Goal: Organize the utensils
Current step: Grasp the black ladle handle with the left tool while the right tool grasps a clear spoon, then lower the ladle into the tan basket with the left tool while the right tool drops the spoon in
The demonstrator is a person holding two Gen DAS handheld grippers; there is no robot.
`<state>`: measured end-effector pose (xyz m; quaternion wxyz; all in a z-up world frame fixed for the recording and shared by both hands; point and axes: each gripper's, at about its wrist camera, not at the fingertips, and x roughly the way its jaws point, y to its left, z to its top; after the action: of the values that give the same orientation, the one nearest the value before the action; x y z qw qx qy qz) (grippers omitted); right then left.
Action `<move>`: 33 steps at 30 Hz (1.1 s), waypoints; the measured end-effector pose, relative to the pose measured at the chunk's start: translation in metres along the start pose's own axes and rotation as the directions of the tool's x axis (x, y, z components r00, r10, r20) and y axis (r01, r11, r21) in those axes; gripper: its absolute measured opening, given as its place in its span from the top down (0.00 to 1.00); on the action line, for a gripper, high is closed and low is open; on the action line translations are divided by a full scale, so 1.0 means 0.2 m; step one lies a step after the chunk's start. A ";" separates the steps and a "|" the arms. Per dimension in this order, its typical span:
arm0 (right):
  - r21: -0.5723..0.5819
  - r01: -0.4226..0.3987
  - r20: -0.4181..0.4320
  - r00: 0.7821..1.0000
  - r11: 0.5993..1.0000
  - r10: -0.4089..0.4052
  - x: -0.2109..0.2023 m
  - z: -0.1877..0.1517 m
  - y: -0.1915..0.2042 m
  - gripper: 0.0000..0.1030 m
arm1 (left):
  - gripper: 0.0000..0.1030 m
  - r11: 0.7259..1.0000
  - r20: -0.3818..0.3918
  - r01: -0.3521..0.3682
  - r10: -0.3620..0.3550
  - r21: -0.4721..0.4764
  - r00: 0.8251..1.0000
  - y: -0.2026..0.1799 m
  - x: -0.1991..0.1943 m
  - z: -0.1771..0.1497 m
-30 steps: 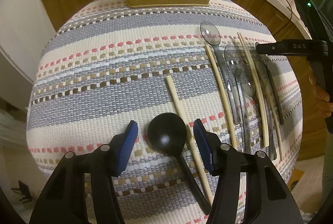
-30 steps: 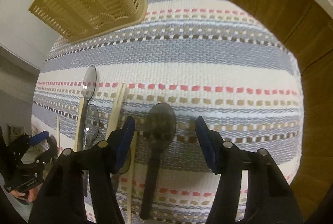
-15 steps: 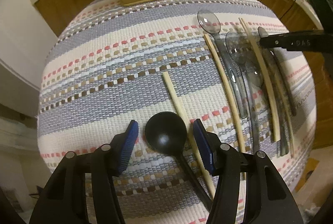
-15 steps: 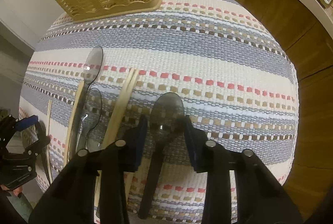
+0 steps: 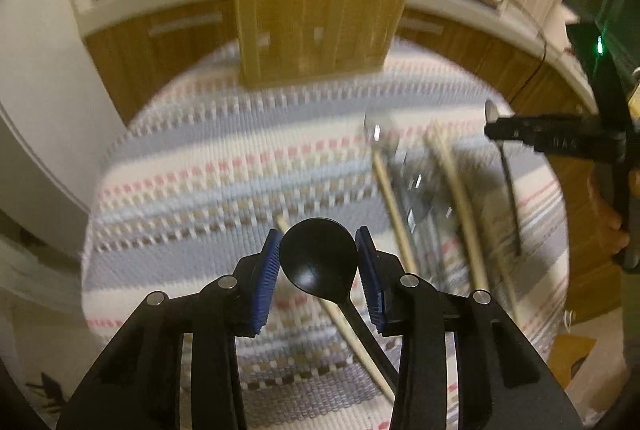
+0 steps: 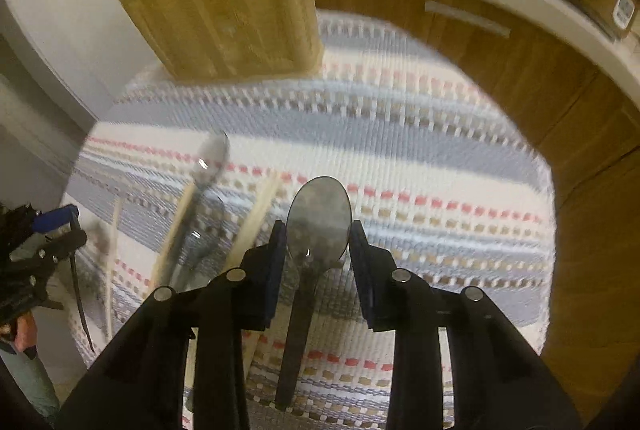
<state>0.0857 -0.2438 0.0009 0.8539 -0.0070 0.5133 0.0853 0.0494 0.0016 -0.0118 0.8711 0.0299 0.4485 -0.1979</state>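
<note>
My left gripper [image 5: 318, 246] has a black spoon [image 5: 318, 264] by the bowl. Its jaws are closing, the blue pads press on both sides, and the spoon hangs above the striped cloth [image 5: 200, 170]. My right gripper [image 6: 318, 234] is shut on the bowl of a smoky grey spoon [image 6: 319, 218], also off the cloth with its handle hanging toward me. A tan slatted utensil basket [image 5: 320, 26] stands at the table's far edge, ahead of both grippers. The right gripper [image 5: 516, 134] also shows at the right of the left wrist view.
Clear spoons [image 5: 416, 186] and several pale chopsticks [image 5: 460, 198] lie in a row on the cloth's right side; one chopstick [image 5: 352, 338] lies under the black spoon. Wooden cabinets [image 6: 500, 70] and a white counter with appliances sit behind the table. A hand [image 5: 612, 226] holds the right gripper.
Both grippers closed on their spoons, the right first, and both rose with them. The views tilted up toward the basket. The black spoon left the chopstick that it lay beside.
</note>
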 end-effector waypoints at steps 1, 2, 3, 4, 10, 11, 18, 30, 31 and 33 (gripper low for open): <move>-0.006 -0.004 0.025 1.000 1.000 0.004 -0.04 0.01 0.00 0.72 | 0.65 1.000 0.024 0.002 -0.002 -0.001 1.000 0.01 -0.03 0.03; -0.013 -0.012 0.064 0.998 1.000 0.013 -0.10 0.02 0.01 0.72 | 0.65 1.000 0.062 0.000 0.000 -0.002 0.998 0.01 -0.08 0.06; -0.021 -0.022 0.104 0.994 1.000 0.024 -0.16 0.04 0.02 0.72 | 0.65 1.000 0.098 -0.001 0.001 -0.003 0.995 0.01 -0.13 0.10; -0.029 -0.024 0.135 0.990 0.999 0.028 -0.20 0.07 0.04 0.72 | 0.65 1.000 0.133 -0.001 0.001 -0.003 0.991 0.02 -0.19 0.15; -0.081 -0.008 0.363 0.931 0.997 0.037 -0.51 0.23 0.11 0.72 | 0.65 0.998 0.328 -0.061 0.054 0.008 0.943 -0.01 -0.43 0.41; -0.083 -0.006 0.392 0.919 0.997 0.038 -0.55 0.26 0.12 0.72 | 0.65 0.997 0.347 -0.071 0.063 0.009 0.936 0.00 -0.45 0.46; -0.071 -0.011 0.557 0.829 0.997 0.049 -0.73 0.55 0.16 0.72 | 0.65 0.967 0.503 -0.253 0.209 0.020 0.839 -0.06 -0.49 0.82; -0.039 0.067 0.648 0.761 0.997 -0.025 -0.48 0.93 0.19 0.72 | 0.65 0.880 0.633 -0.472 0.397 -0.055 0.665 0.01 -0.17 1.14; -0.040 0.073 0.646 0.763 0.997 -0.030 -0.44 0.94 0.19 0.72 | 0.65 0.878 0.632 -0.475 0.401 -0.060 0.663 0.02 -0.12 1.15; -0.047 0.084 0.640 0.768 0.995 -0.034 -0.37 0.96 0.20 0.72 | 0.65 0.873 0.631 -0.482 0.415 -0.074 0.655 0.05 -0.06 1.15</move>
<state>0.2132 -0.1966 0.1590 0.9788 -0.0247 0.1892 0.0743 0.2245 -0.0376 0.1346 0.9883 0.1156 0.0991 0.0027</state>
